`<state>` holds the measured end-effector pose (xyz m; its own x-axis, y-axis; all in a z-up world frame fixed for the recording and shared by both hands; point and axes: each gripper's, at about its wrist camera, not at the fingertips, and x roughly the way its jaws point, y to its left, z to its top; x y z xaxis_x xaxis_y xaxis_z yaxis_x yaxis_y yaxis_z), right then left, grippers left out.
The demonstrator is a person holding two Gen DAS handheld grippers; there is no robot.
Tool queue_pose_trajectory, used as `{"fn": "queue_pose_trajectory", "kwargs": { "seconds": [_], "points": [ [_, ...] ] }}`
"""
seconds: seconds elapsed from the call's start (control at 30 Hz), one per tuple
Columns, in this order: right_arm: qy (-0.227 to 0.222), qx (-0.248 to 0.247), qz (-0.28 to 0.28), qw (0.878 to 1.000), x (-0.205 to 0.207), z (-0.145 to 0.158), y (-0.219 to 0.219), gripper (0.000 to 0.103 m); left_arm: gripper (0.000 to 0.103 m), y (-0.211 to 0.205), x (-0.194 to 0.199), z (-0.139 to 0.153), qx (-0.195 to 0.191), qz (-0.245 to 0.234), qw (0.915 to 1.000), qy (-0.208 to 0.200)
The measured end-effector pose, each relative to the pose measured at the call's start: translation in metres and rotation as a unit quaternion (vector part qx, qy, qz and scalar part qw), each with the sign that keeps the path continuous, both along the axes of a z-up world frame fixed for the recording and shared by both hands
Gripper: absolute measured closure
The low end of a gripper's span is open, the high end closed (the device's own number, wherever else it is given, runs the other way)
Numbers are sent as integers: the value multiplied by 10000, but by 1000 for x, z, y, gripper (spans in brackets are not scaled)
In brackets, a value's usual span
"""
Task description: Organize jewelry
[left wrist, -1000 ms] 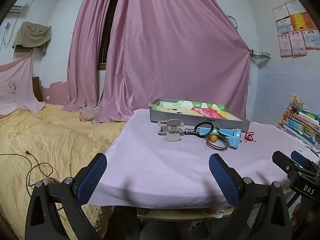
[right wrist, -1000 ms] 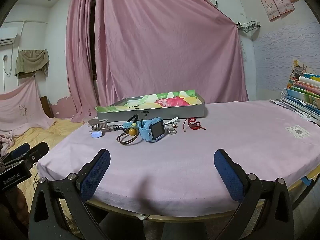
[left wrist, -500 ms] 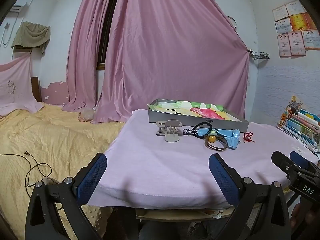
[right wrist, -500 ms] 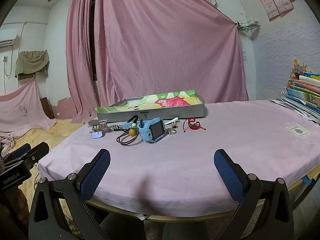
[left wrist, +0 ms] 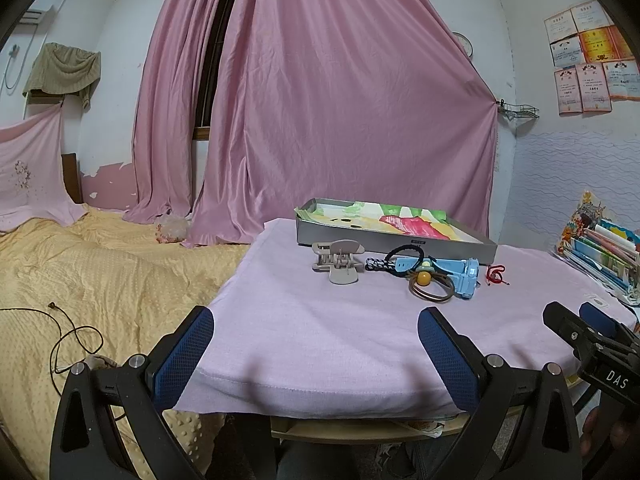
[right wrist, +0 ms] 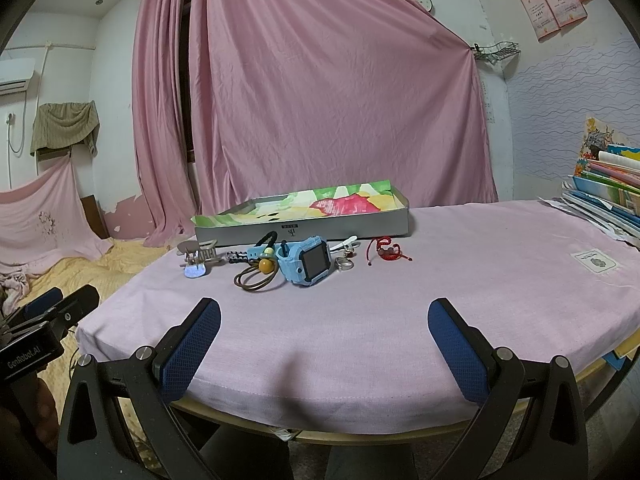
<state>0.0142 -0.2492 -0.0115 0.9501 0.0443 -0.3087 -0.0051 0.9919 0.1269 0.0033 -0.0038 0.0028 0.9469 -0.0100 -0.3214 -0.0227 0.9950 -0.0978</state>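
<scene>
Looking along my left gripper, I see both fingers spread wide with nothing between them, and my right gripper is spread wide and empty too. Both hang over the near edge of the table, well short of the jewelry.

Far ahead of the fingers stands the grey tray. Its floor carries a colourful printed sheet; I cannot see any jewelry in it from these low angles.

All pieces lie on the cloth just in front of the tray wall. Ahead of the left fingers are a beige hair clip, then a black braided band, a brown hair tie with a yellow bead, a blue watch and a red cord bracelet.

The right view shows the watch from its screen side, and also a silver ring and a white clip beside it, which the left view hides behind the watch. Only the left view shows a cable on the yellow bedspread.
</scene>
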Motion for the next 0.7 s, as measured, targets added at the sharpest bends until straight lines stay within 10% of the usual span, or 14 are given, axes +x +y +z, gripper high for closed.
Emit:
{"fn": "queue_pose_trajectory", "kwargs": {
  "seconds": [0.7],
  "points": [
    [7, 11, 8, 10000, 0, -1, 0, 1, 0, 0, -1, 1, -14, -8, 10000, -7]
  ]
}}
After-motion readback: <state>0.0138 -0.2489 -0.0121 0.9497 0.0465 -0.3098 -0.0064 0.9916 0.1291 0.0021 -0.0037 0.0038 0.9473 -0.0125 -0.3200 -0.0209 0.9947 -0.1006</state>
